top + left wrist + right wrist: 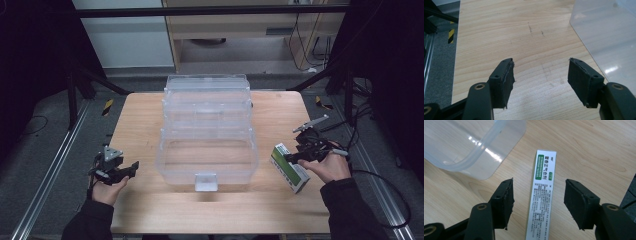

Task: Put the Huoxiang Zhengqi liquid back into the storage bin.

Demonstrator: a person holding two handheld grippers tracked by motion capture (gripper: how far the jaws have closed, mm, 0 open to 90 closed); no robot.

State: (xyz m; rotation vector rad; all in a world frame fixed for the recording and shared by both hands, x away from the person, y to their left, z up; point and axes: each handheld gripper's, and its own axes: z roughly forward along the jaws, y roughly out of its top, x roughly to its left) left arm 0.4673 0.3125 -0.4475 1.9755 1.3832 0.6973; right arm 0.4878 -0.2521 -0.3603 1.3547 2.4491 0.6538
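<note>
**A:** What's on the far left?

**B:** The left tongs (134, 165), jaws spread wide with nothing between them – just bare wooden surface (499, 37) under them. The person's left hand (106, 186) holds them near the surface's left edge.

**A:** And moving right of those?

**B:** A big clear plastic box (207, 130), tiered, sitting mid-surface between the two tongs. Its corner shows just beside the left tongs' right jaw.

**A:** Then the right side?

**B:** The right tongs (537, 200) – also wide open, straddling a white-and-green carton (541, 195) lying flat on the surface. Neither pad touches it. The clear box's rounded corner sits up and left of those tongs.
</note>
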